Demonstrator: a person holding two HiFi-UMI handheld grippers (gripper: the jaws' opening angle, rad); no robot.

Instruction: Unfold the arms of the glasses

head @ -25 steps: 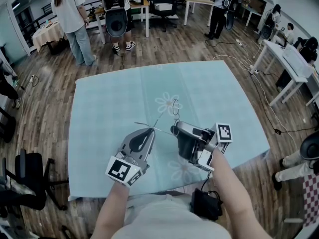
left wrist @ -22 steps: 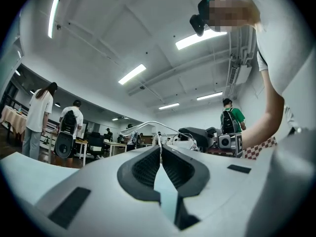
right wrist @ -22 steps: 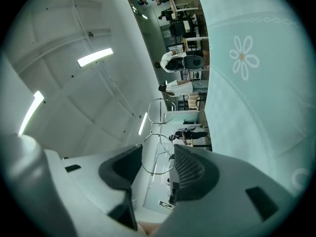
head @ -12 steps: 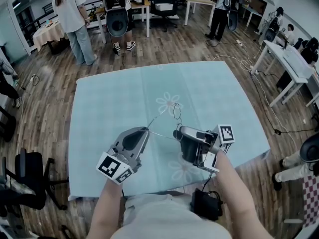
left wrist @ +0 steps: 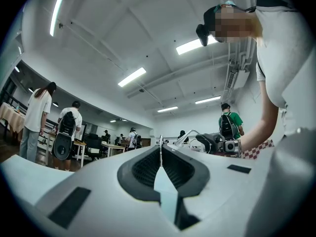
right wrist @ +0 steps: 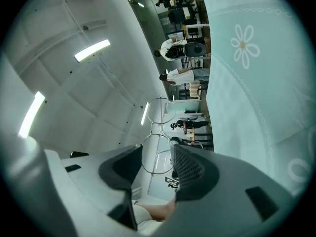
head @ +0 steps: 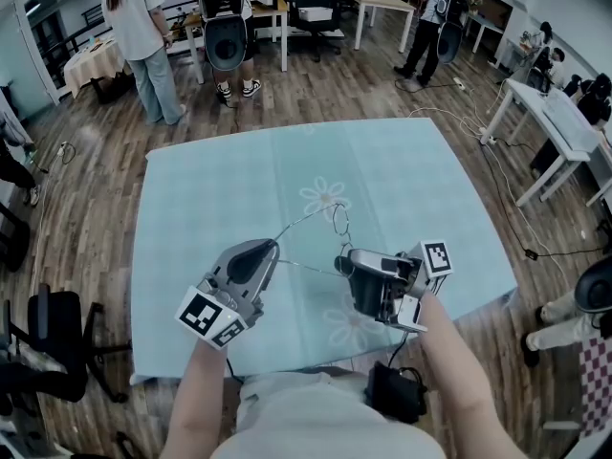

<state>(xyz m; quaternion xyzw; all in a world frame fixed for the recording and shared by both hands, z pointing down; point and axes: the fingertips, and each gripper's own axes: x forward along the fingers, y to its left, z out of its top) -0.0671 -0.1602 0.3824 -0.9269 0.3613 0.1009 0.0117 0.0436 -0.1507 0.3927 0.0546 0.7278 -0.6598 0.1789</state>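
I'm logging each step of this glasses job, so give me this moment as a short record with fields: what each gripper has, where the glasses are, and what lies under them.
left gripper: fingers shut on one thin glasses arm
right gripper: fingers closed across one wire lens rim of the glasses, as it looks
glasses position: held up between the two grippers, off the tablecloth
surface: light blue tablecloth with flower print
background: people standing near desks
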